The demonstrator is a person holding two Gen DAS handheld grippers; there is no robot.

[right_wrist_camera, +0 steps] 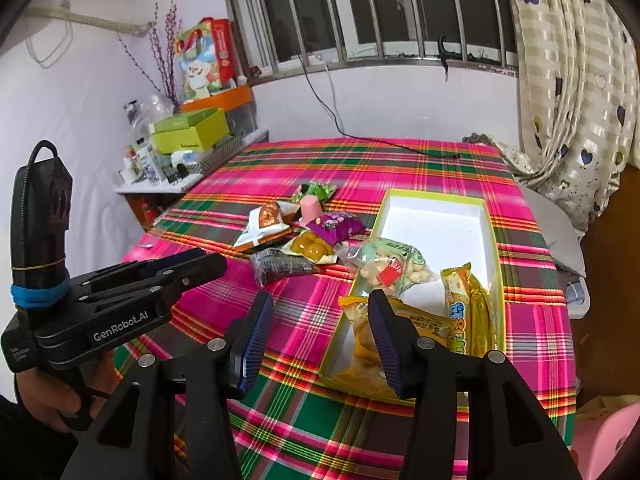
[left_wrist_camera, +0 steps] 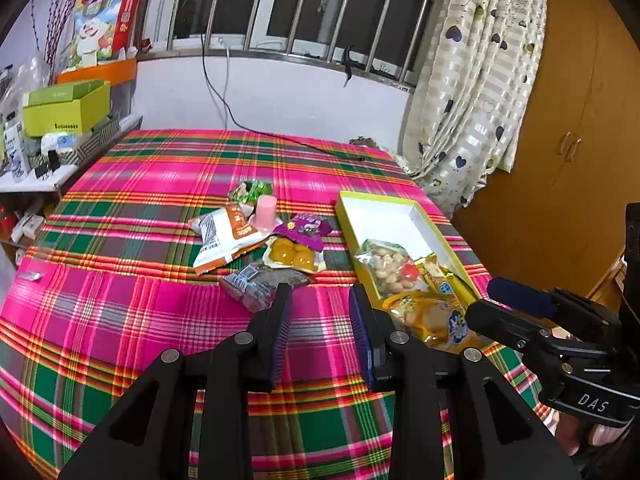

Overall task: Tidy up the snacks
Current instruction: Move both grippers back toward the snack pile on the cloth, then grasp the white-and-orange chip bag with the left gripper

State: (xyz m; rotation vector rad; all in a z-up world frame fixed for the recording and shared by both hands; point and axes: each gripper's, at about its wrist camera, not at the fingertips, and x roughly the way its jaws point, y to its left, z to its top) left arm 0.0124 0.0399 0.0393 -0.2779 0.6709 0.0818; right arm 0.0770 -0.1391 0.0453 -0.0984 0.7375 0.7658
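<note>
Your box (right_wrist_camera: 490,240) near the bed's right edge holds three packets; six snacks lie loose beside it at mid-bed. Both grippers, left (left_wrist_camera: 320,300) and right (right_wrist_camera: 320,312), hover spread and empty. Next, likely pinch the dark packet (left_wrist_camera: 256,284) nearest you.

Plaid-covered table (right_wrist_camera: 400,168) — bearing a white-lined box (right_wrist_camera: 436,216) and loose snack packets (right_wrist_camera: 280,236); a black cable (right_wrist_camera: 384,140) trails across.

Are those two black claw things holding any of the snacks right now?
No. The left gripper and the right gripper are both open, with only the plaid cloth showing between their fingers. Nothing is held.
</note>
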